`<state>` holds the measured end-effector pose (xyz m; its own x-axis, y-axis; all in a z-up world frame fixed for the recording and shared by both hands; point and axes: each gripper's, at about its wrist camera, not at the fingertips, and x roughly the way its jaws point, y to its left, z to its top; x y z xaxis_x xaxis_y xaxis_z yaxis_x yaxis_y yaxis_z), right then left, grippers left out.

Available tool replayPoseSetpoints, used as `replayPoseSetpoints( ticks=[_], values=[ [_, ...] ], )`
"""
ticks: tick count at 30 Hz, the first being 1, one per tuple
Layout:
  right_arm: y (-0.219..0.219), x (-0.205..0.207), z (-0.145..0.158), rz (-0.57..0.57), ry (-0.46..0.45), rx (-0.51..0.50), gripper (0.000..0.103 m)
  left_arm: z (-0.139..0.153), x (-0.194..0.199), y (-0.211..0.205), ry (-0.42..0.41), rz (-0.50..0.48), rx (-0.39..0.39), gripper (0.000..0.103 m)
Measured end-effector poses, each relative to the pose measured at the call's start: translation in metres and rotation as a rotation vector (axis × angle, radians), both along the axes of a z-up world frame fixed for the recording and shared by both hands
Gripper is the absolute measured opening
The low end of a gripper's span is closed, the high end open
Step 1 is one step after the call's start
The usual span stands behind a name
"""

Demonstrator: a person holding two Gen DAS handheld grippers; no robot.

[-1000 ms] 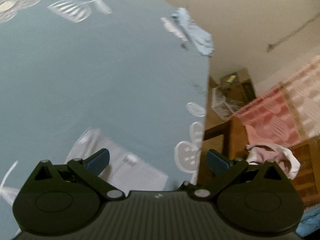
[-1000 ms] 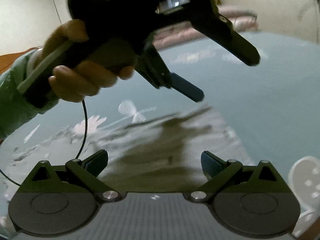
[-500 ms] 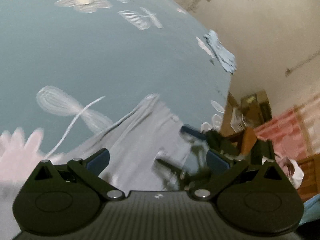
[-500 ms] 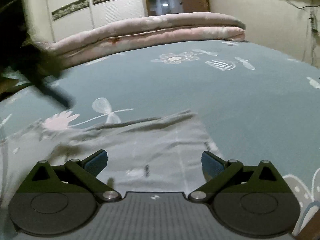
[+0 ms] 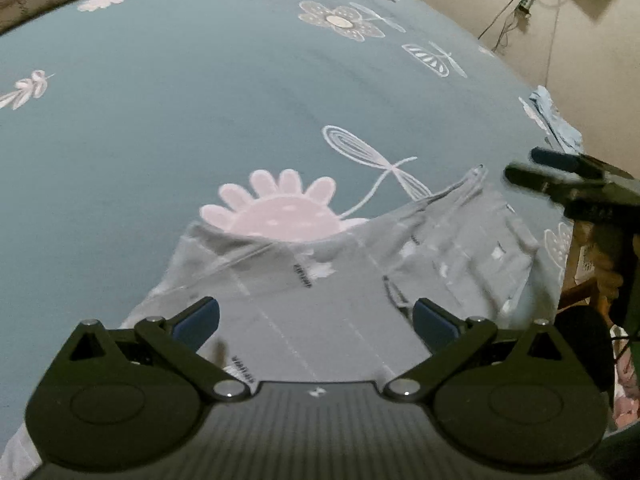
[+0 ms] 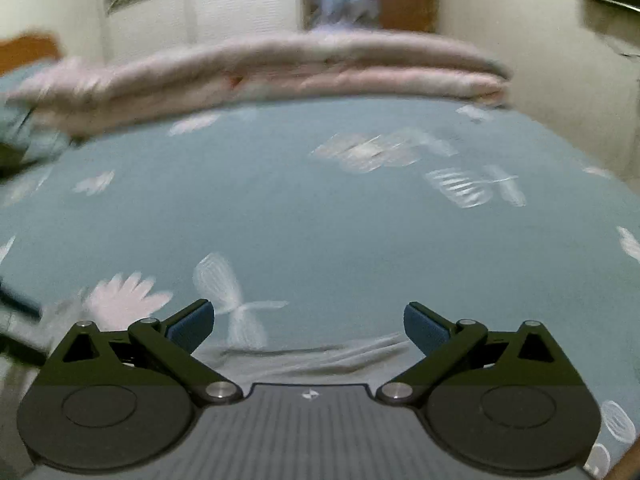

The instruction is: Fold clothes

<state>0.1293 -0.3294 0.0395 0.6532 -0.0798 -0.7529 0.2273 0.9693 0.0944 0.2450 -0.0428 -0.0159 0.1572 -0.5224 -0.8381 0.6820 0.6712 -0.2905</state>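
Two grippers: both spread wide, nothing between the fingers of either.
Left gripper point(image 5: 316, 318): hangs above the grey garment point(image 5: 320, 300), blue-padded fingertips apart over the cloth (whether they touch the fabric, cannot tell).
Right gripper point(image 6: 308, 322): fingers wide apart, empty, poised over the far edge of the garment point(image 6: 312, 358); in the left wrist view the same tool point(image 5: 576, 184) shows at the right edge, blurred, above the garment's right corner.
Garment: light grey, with thin pale lines and small dark printed labels, spread fairly flat on the bedsheet point(image 5: 200, 120) near the bed's close edge; its upper edge lies across the pink flower print point(image 5: 276, 208), covering the lower part of it.
Bedsheet: teal, printed with white and pink flowers and leaves.
Far end of bed: folded pink quilt point(image 6: 280, 68) stacked along it (right wrist view is blurred).
Right side of bed: small pale blue cloth point(image 5: 554, 120) at the mattress edge, well apart from the garment.
Background: cream wall, cable point(image 5: 516, 8) hanging on it.
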Motion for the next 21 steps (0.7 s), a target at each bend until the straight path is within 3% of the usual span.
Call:
replayPoseSetpoints(
  ticks=[5, 8, 10, 15, 16, 17, 19, 21],
  values=[
    [0.071, 0.027, -0.031, 0.261, 0.169, -0.155, 0.103, 0.002, 0.007, 0.022, 0.014, 0.025, -0.063, 0.102],
    [0.101, 0.039, -0.057, 0.310, 0.260, -0.333, 0.103, 0.003, 0.011, 0.035, 0.007, 0.036, -0.076, 0.102],
    [0.110, 0.042, -0.063, 0.314, 0.242, -0.387, 0.103, 0.002, 0.013, 0.041, 0.013, 0.038, -0.087, 0.102],
    [0.104, 0.048, -0.040, 0.293, 0.248, -0.307, 0.097, 0.000, 0.016, 0.049, 0.017, 0.012, -0.134, 0.102],
    [0.102, 0.046, -0.034, 0.290, 0.245, -0.263, 0.087, 0.001, 0.016, 0.050, 0.014, 0.000, -0.145, 0.102],
    [0.098, 0.046, -0.029, 0.287, 0.251, -0.204, 0.065, 0.001, 0.016, 0.051, 0.014, -0.011, -0.158, 0.102],
    [0.093, 0.045, -0.025, 0.279, 0.281, -0.077, 0.037, 0.002, 0.017, 0.052, 0.018, -0.029, -0.185, 0.102],
    [0.095, 0.044, -0.029, 0.268, 0.298, -0.017, 0.028, 0.001, 0.018, 0.053, 0.029, -0.043, -0.208, 0.102]
  ],
)
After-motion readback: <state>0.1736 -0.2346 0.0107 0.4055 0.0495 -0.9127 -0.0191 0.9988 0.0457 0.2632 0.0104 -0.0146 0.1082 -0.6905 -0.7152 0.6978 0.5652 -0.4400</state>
